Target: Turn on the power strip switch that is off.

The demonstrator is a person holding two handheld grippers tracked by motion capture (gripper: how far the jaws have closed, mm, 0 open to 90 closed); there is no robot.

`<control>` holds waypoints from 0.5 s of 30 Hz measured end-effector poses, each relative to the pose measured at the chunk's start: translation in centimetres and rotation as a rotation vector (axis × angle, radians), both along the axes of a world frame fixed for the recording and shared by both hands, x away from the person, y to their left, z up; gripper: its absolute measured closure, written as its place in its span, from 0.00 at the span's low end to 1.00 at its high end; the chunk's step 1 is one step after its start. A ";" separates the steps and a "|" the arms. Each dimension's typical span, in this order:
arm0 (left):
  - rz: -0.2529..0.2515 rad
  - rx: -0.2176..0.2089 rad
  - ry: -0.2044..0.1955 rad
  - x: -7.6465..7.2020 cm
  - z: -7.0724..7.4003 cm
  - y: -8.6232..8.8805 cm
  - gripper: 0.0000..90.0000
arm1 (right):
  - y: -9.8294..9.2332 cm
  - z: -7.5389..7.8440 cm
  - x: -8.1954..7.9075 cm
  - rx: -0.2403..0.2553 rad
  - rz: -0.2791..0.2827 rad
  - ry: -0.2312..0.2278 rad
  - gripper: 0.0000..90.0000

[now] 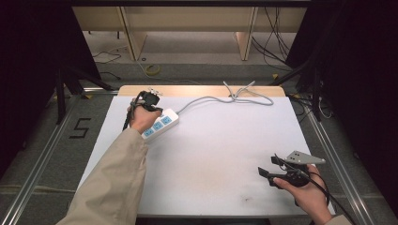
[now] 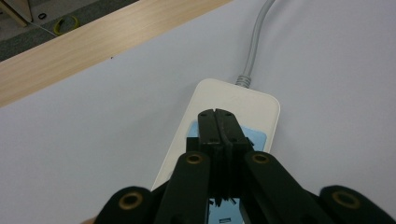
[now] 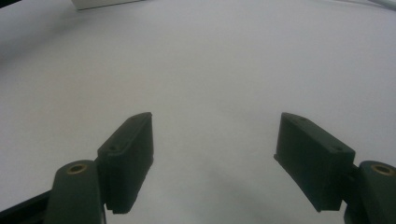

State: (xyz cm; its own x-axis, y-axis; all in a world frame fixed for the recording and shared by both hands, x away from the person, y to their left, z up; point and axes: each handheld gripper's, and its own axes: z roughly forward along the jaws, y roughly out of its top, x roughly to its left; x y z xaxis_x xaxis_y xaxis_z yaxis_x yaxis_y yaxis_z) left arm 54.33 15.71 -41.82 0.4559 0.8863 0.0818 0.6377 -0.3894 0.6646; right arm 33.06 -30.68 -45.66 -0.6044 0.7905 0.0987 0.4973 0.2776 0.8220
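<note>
White sheeting covers the table (image 1: pixel 211 154), with a strip of bare wood left showing along its far edge, and grey carpet, wooden furniture legs, loose black cables and a yellow tape roll (image 1: pixel 151 70) are seen on the floor beyond. On the far left part of the sheet a white power strip (image 1: pixel 161 124) with blue socket faces is laid at a slant, and its grey cord (image 1: pixel 220 97) is run toward the far edge, where it is looped into a loose knot. The left gripper (image 2: pixel 217 122) is held over the strip by a hand in a beige sleeve; in the left gripper view its jaws are pressed together, nothing between them, their tips poised above a blue socket face near the cord end, though contact cannot be judged. The right gripper (image 1: pixel 268 167) is held near the table's near right corner, well apart from the strip, with its jaws spread wide over bare sheet. A black "5" (image 1: pixel 80 127) is marked on the floor at the left.
</note>
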 end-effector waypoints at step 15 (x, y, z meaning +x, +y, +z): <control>0.016 0.005 0.016 0.7 -0.5 0.2 1.00 | 0.0 0.0 0.0 -0.001 0.001 0.000 0.31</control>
State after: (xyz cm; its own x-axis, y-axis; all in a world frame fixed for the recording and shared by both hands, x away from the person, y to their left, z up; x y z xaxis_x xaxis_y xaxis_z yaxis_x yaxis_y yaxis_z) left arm 55.01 15.87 -42.29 0.4425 0.8933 0.0789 0.6546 -0.3819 0.6524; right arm 33.09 -30.70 -45.67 -0.6048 0.7903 0.0983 0.4973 0.2784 0.8217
